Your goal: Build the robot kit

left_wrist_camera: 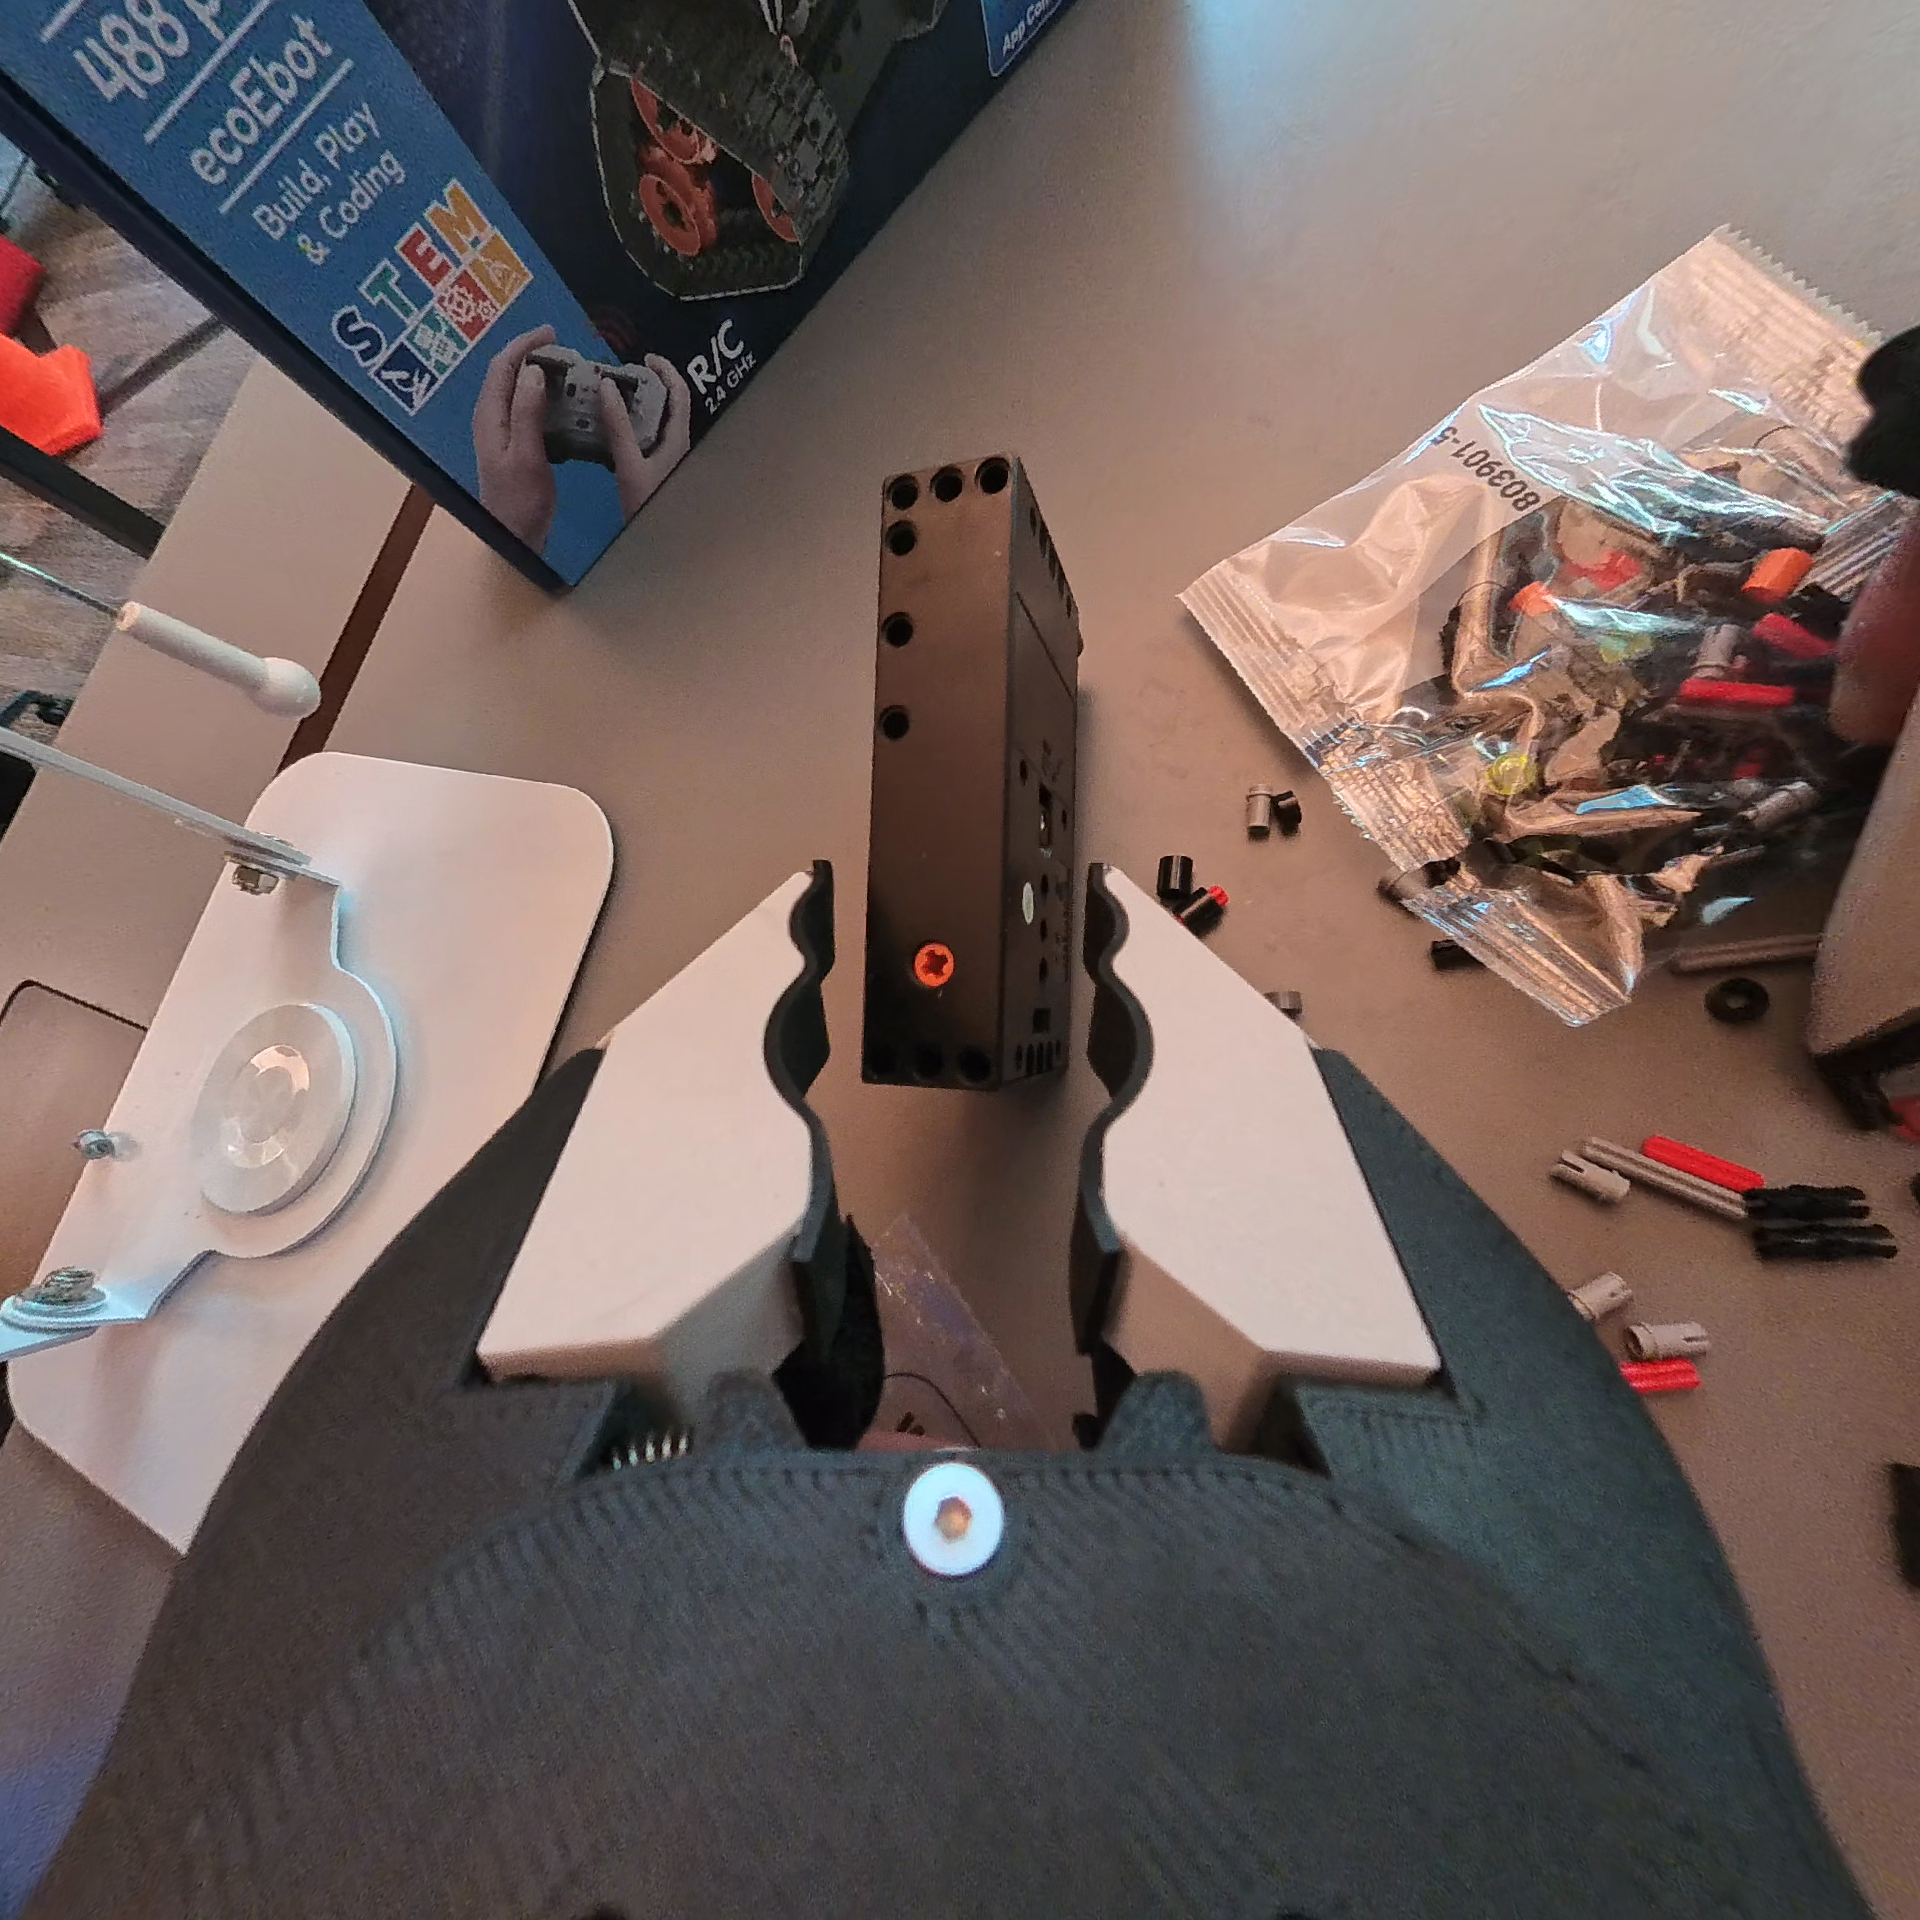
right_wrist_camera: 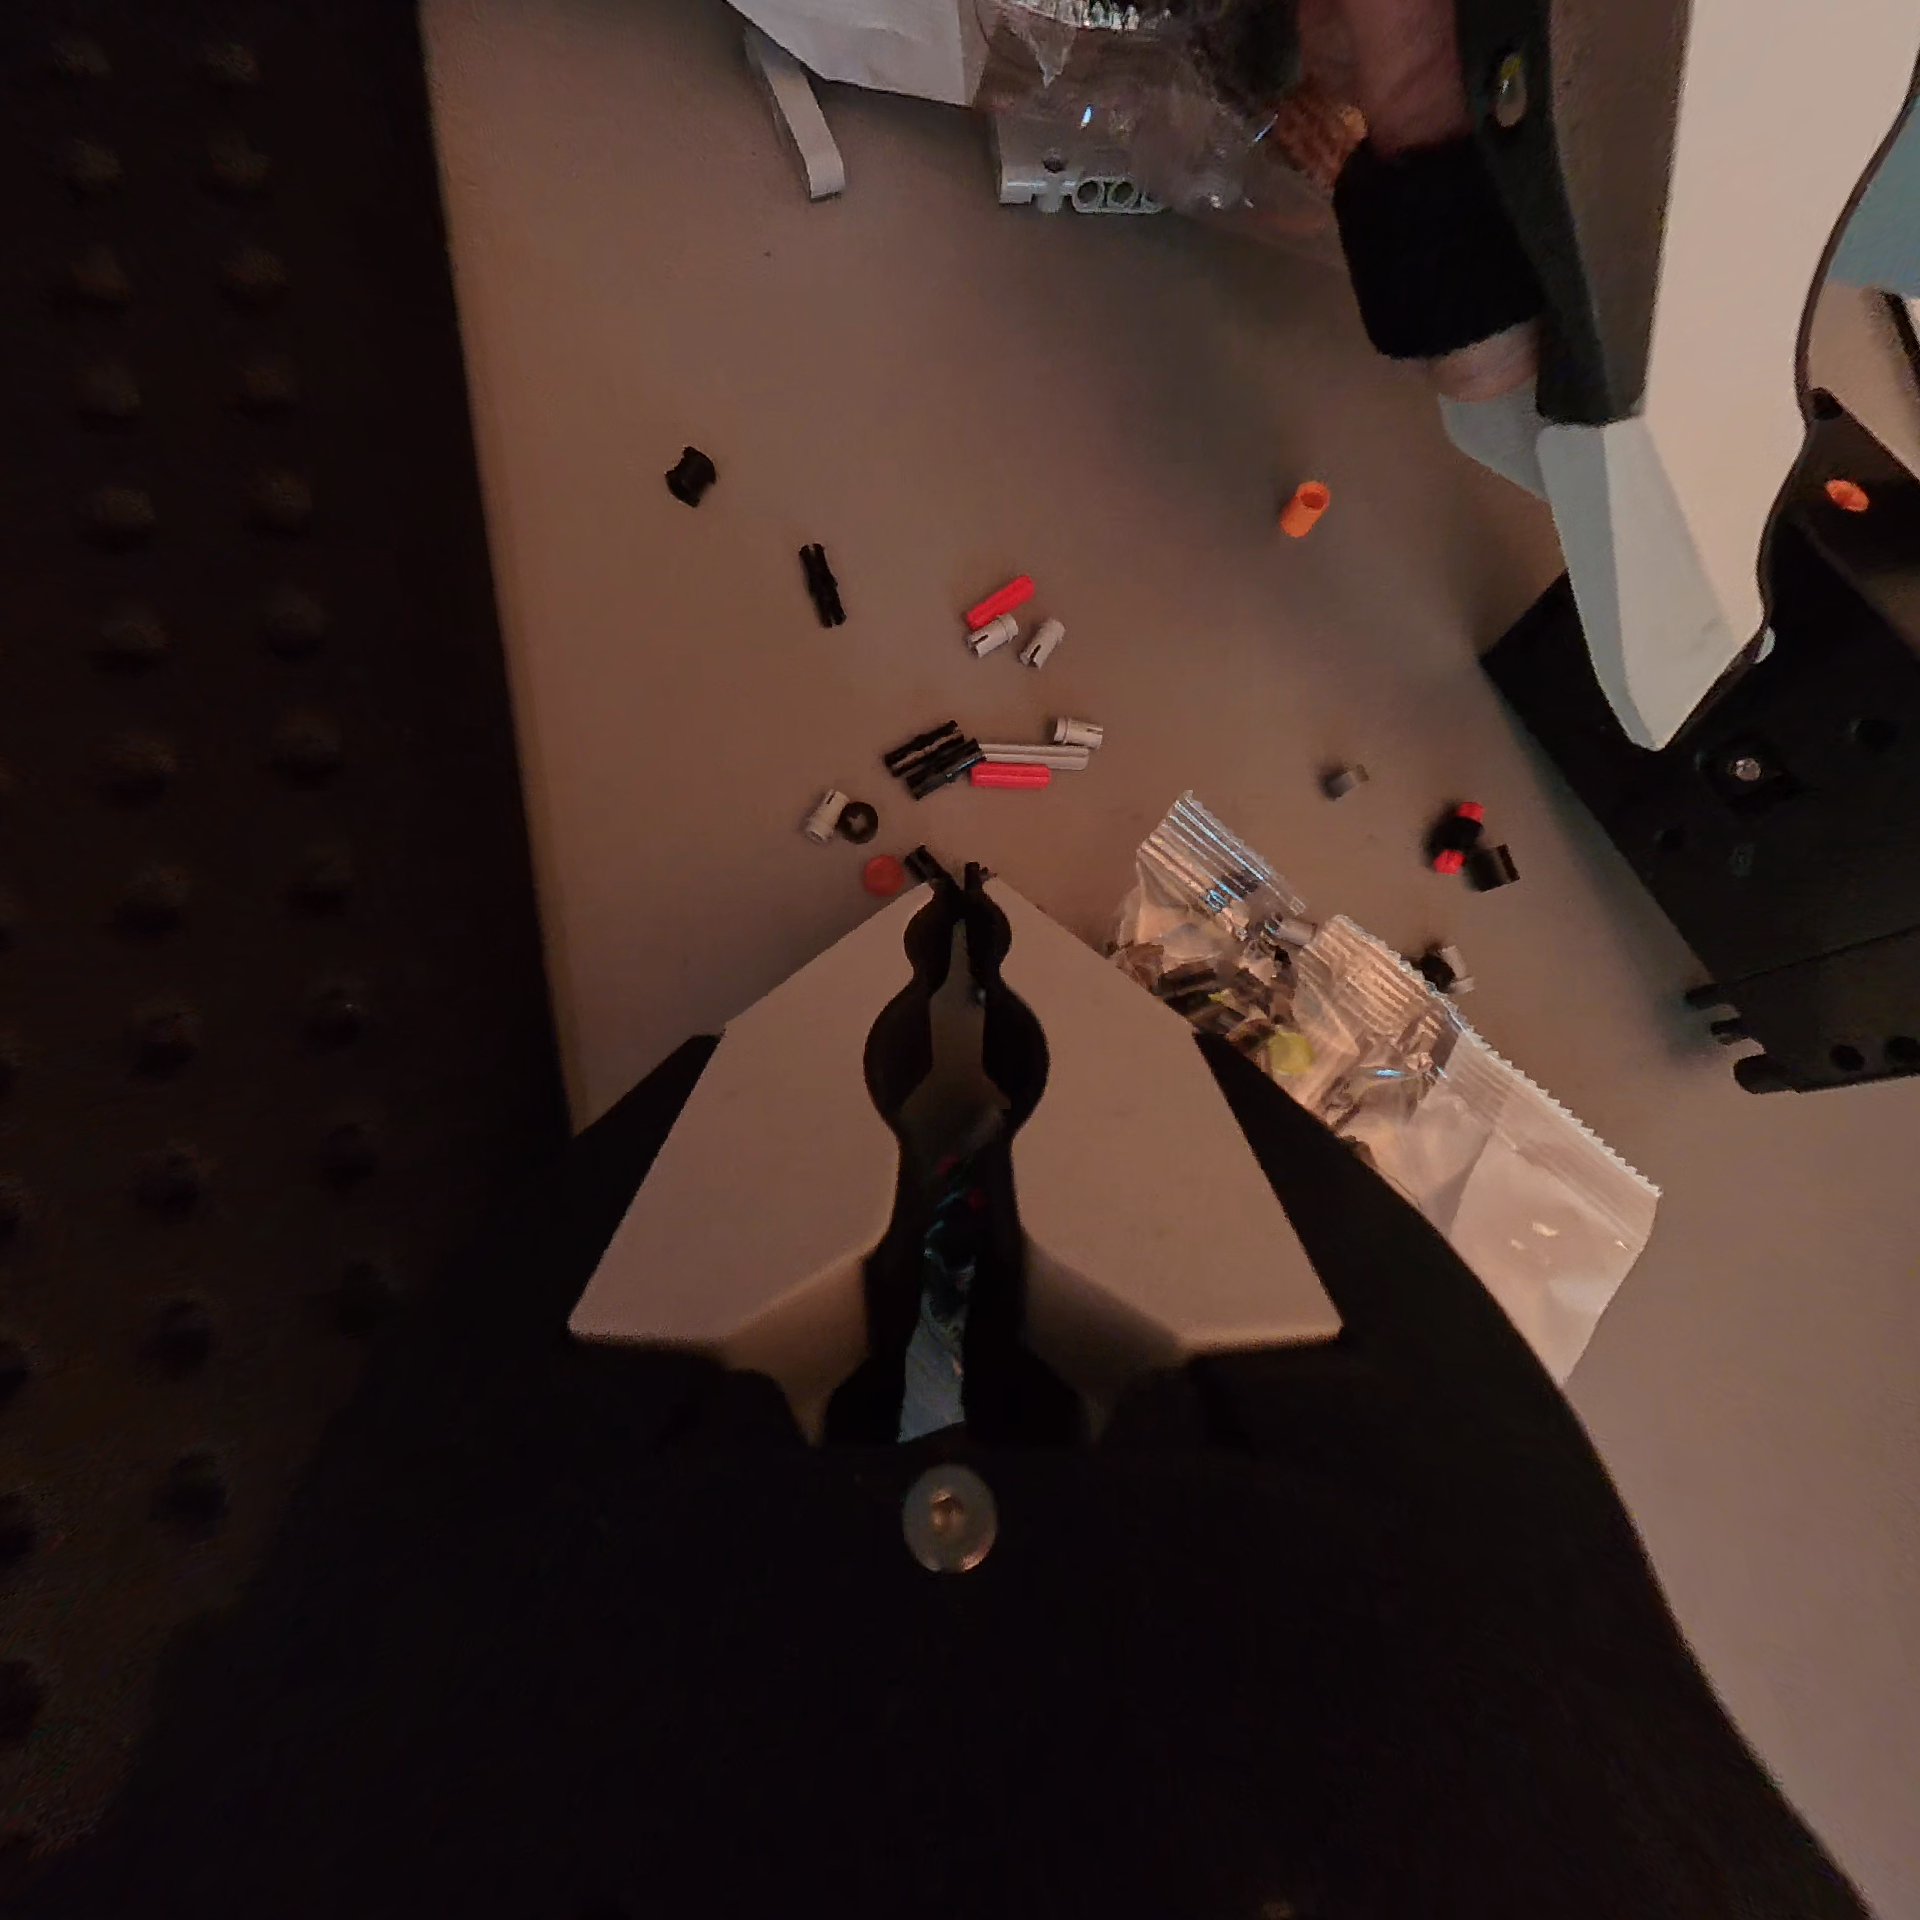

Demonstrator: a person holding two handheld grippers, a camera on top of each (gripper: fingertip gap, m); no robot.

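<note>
In the left wrist view my left gripper (left_wrist_camera: pixel 958 883) is open. A tall black block (left_wrist_camera: pixel 956 779) with round holes and an orange socket stands on the table between its fingers, with a gap on each side, so neither pad presses on it. The block (right_wrist_camera: pixel 1818 831) also shows at the right edge of the right wrist view, beside a white finger (right_wrist_camera: pixel 1621 582) of the left gripper. My right gripper (right_wrist_camera: pixel 958 881) is shut low over the table. A small black pin (right_wrist_camera: pixel 920 860) lies right at its tips, beside a red round piece (right_wrist_camera: pixel 881 875). I cannot tell whether the pads pinch the pin.
A clear bag of small parts (left_wrist_camera: pixel 1558 675) lies right of the block and shows beside my right gripper (right_wrist_camera: pixel 1351 1039). Loose red, grey and black pins (right_wrist_camera: pixel 987 758) are scattered on the table. A blue toy box (left_wrist_camera: pixel 468 208) stands behind, a white metal plate (left_wrist_camera: pixel 312 1039) at left, and a dark studded mat (right_wrist_camera: pixel 208 727).
</note>
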